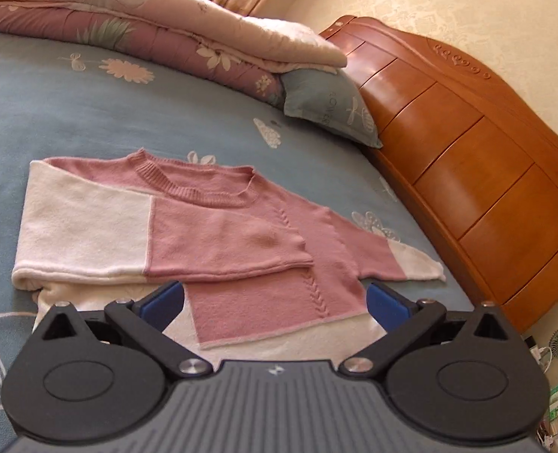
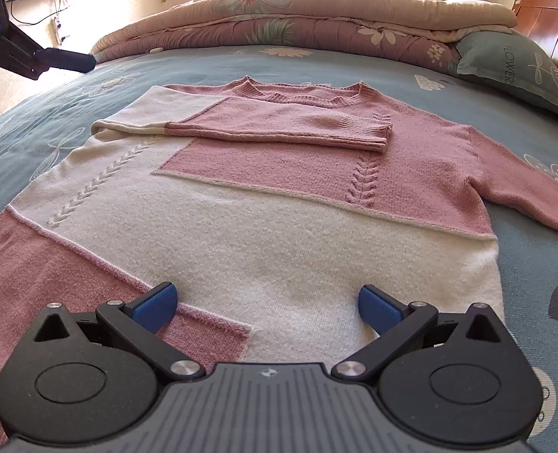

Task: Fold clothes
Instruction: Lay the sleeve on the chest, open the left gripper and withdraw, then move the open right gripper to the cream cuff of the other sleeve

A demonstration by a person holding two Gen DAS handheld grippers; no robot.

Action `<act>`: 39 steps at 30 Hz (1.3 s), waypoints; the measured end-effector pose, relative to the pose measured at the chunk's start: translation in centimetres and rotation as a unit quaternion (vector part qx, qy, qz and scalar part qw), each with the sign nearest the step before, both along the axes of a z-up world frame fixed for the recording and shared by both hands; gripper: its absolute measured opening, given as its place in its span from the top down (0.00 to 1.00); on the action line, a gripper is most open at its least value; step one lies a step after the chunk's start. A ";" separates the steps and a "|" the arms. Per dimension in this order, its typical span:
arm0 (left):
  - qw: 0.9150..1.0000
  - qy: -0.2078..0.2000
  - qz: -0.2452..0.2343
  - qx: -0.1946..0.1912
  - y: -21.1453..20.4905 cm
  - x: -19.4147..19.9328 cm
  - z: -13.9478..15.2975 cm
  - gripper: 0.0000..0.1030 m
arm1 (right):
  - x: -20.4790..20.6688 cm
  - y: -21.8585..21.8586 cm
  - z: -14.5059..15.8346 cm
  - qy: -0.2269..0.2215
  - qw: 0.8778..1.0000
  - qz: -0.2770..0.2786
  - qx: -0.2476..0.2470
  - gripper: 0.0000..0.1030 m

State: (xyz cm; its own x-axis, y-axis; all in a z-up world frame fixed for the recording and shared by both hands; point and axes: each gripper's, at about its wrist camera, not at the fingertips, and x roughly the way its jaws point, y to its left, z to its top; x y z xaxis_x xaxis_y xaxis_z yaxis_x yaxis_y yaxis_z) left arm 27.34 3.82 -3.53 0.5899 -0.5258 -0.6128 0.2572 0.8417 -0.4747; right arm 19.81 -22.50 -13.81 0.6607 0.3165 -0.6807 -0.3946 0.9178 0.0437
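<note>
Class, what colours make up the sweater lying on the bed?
Pink and cream blocks on the sweater; clearest in the right wrist view.

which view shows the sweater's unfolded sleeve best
The left wrist view: the unfolded sleeve shows whole, pink running to its white cuff beside the headboard. In the right wrist view, that sleeve runs off the frame's right edge, cuff hidden.
</note>
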 end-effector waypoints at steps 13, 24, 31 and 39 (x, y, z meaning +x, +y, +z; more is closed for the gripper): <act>0.998 0.028 -0.045 0.024 -0.7 -2.0 -1.4 0.01 | -2.4 0.3 -0.2 -0.032 0.998 -0.058 -0.004 0.00; 0.992 0.044 -0.038 0.110 -0.9 -2.6 -3.7 0.01 | -4.6 -0.5 1.8 -0.008 0.994 -0.109 -0.017 0.00; 0.981 0.037 -0.022 0.188 -2.0 -1.7 -6.8 0.01 | -7.8 -3.1 3.0 0.029 0.991 -0.126 0.030 0.00; 0.983 0.016 -0.018 0.180 -2.4 -2.1 -6.0 0.01 | -9.5 -4.4 1.3 0.065 0.983 -0.150 0.083 0.00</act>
